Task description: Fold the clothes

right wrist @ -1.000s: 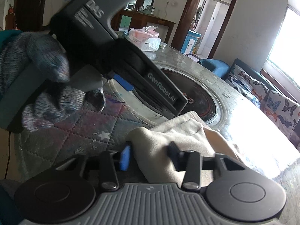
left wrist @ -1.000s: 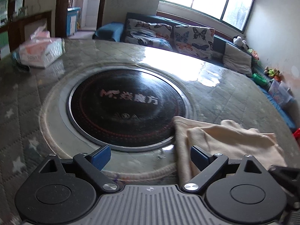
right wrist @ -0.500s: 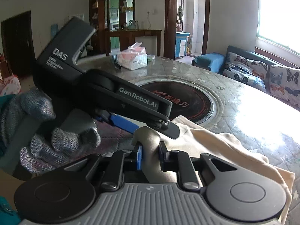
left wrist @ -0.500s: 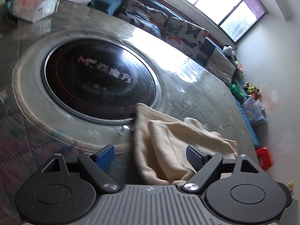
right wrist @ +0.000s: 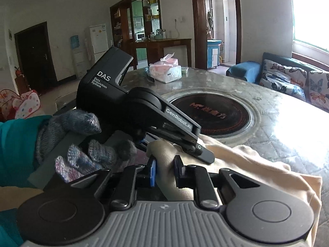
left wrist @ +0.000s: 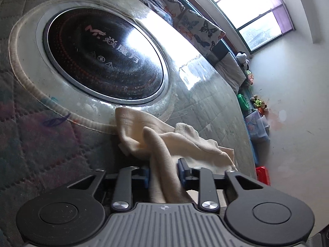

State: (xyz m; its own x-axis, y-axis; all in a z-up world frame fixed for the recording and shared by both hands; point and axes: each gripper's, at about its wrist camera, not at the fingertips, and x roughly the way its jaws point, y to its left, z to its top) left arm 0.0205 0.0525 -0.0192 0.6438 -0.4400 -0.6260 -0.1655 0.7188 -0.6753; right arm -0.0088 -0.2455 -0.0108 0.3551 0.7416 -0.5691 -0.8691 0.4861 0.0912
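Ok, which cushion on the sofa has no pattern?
The grey cushion beside the plush toy; the other cushions carry butterfly prints.

Left gripper point(right wrist: 202, 158): matte black housing, white "DAS / Data Acquisition System" + "GenRobot.AI" print, blue pads. Right gripper point(right wrist: 165, 171): black linkage arms w/ silver screws, ribbed grey base. Left hand point(right wrist: 82, 144): grey-blue knit glove, teal sleeve.

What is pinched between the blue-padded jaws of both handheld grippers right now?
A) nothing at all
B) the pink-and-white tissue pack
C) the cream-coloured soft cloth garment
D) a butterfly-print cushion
C: the left gripper and the right gripper each squeeze a bunched fold of the cream-coloured soft cloth garment between their pads.
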